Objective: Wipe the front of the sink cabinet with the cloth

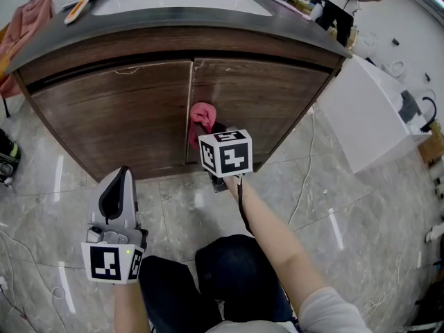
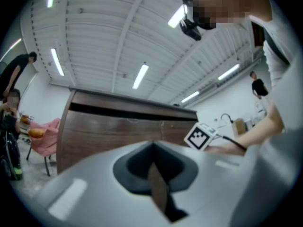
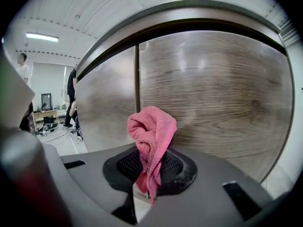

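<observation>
Pink terry cloth (image 3: 151,131) stands bunched between the jaws of the right gripper (image 3: 150,176), which are closed on its lower folds, with a rounded wad rising above them and a thin tail hanging below. In the head view this gripper is held out to the front of the sink cabinet (image 1: 132,109), with the cloth low on the dark wood and right at the seam (image 1: 190,96) between the two doors; whether the wad is already pressing on the wood or just short of it, I cannot tell. The left gripper (image 1: 118,180) hangs back near the person's knee, well apart from the cabinet; its jaws are drawn together with nothing between them.

Most of the front looks yet to be covered, and the risks lie in the grip. The jaws pinch only a narrow part of the cloth, so drag against the wood grain could pull it loose and drop it on the floor (image 1: 347,207). The wad is small, so a tilt of the wrist could bring the hard jaw tips onto the veneer and scuff it. A stroke across the seam might snag a loose fold in the gap. A firm push near a door's free edge could rattle or shift that door.
</observation>
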### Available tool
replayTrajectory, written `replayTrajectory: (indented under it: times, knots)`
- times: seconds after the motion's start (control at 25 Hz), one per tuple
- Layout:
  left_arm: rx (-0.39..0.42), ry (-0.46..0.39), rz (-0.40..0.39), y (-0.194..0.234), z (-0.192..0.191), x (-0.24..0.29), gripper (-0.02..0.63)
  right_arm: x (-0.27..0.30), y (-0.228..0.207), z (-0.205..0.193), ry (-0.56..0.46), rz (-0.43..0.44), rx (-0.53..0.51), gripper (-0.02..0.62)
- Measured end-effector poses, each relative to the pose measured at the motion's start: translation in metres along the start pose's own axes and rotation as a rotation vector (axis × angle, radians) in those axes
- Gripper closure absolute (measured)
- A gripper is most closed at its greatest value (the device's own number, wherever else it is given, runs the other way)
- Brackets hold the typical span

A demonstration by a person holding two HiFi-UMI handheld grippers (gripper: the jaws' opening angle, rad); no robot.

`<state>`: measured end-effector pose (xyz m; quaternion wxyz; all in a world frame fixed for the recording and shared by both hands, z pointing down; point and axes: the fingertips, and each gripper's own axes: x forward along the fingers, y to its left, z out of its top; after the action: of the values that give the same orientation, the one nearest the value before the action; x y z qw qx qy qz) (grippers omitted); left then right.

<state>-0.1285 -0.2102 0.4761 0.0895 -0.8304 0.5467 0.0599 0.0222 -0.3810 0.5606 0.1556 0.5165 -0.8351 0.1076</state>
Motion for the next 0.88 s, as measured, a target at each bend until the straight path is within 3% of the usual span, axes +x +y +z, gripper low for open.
replayTrajectory:
  times: [0.88]
  knots:
    - [0.022,0.017,-0.034,-0.013,-0.004,0.019,0.6,-0.038,-0.105,-0.019,-0.004,-0.15,0.05,0.528]
